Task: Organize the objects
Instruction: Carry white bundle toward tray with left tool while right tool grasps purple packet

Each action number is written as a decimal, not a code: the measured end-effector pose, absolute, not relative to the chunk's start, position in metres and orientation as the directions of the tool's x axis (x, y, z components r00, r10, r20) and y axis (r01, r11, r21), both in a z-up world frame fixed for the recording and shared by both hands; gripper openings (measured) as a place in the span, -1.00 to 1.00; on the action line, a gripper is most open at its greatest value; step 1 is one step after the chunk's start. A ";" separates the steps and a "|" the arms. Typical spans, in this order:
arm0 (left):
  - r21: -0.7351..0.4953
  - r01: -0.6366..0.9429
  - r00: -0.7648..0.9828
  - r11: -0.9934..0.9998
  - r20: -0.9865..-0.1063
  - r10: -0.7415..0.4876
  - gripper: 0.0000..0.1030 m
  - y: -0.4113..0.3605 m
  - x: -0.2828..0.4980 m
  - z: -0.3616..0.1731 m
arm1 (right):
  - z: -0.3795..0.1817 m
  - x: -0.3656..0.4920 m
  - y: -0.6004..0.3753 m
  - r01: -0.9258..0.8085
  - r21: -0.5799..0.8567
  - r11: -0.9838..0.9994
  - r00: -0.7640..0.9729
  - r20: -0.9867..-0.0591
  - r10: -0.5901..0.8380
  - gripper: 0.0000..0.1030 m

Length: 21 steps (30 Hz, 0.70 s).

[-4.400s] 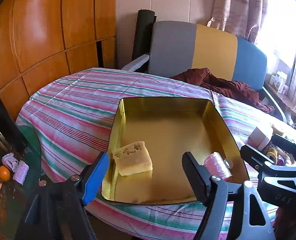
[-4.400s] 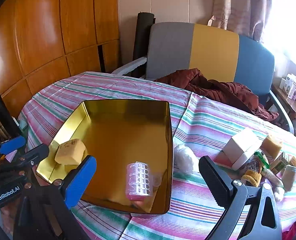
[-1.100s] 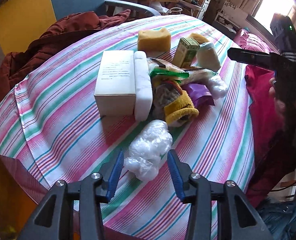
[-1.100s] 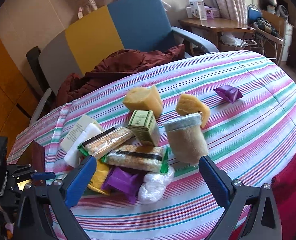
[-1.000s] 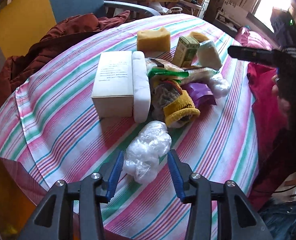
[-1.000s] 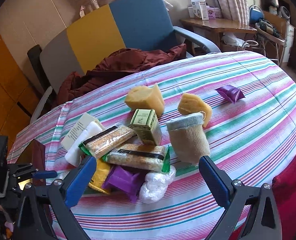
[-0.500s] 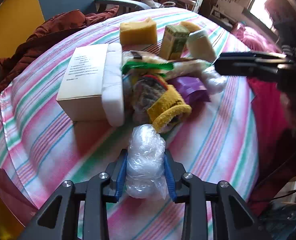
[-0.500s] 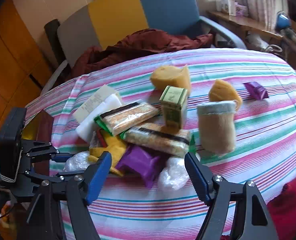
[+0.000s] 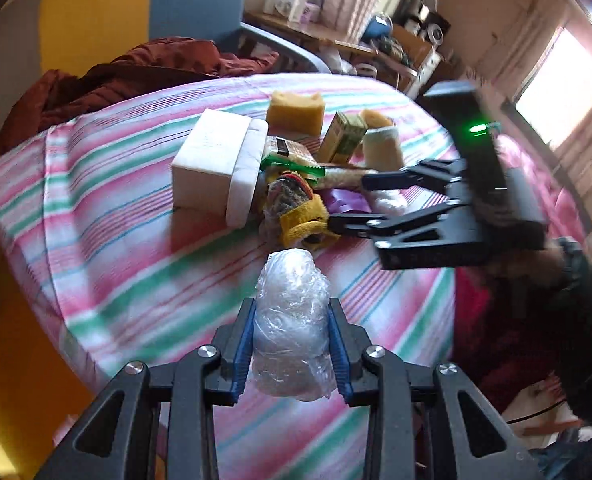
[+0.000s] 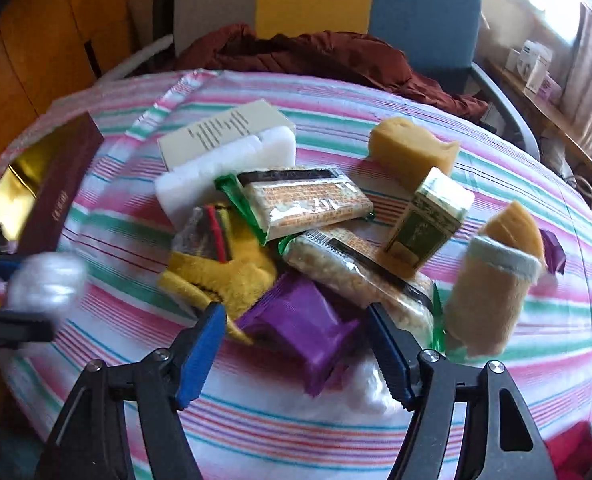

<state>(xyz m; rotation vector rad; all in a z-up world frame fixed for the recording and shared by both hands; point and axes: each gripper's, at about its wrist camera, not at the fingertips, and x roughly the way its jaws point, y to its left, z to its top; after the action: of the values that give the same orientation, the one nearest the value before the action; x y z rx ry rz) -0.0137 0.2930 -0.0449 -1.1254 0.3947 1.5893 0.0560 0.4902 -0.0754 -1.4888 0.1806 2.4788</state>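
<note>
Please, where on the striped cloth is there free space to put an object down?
Bare striped tablecloth lies between the white box and the gold tray. It is crowded around the purple packet, snack bars and yellow sock.

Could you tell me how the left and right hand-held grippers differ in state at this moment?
The left hand-held gripper is shut on the clear plastic bundle, lifted off the cloth; the right hand-held gripper is open and empty, straddling the purple packet in the pile. Both have blue finger pads and hang over the striped tablecloth.
</note>
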 end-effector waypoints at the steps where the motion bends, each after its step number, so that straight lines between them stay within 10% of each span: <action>1: -0.302 -0.885 0.045 -0.355 -0.813 0.580 -0.35 0.286 -0.013 -0.043 | -0.078 0.054 0.490 -0.260 -0.019 -0.965 -0.445 -0.885 0.137 0.40; 8: -0.349 -0.845 0.029 -0.405 -0.787 0.616 -0.35 0.246 -0.003 -0.035 | -0.083 0.052 0.484 -0.214 0.015 -0.977 -0.444 -0.892 0.084 -0.05; 21: -0.380 -0.783 -0.067 -0.493 -0.735 0.674 -0.35 0.191 -0.002 -0.019 | -0.064 0.073 0.448 -0.176 0.028 -0.984 -0.462 -0.885 0.057 -0.09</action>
<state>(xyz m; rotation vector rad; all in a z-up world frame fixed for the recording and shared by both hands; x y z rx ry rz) -0.0016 0.1913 -0.0189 -1.1241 0.1411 1.7609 0.0733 0.4478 -0.0644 -1.5489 0.1738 2.5687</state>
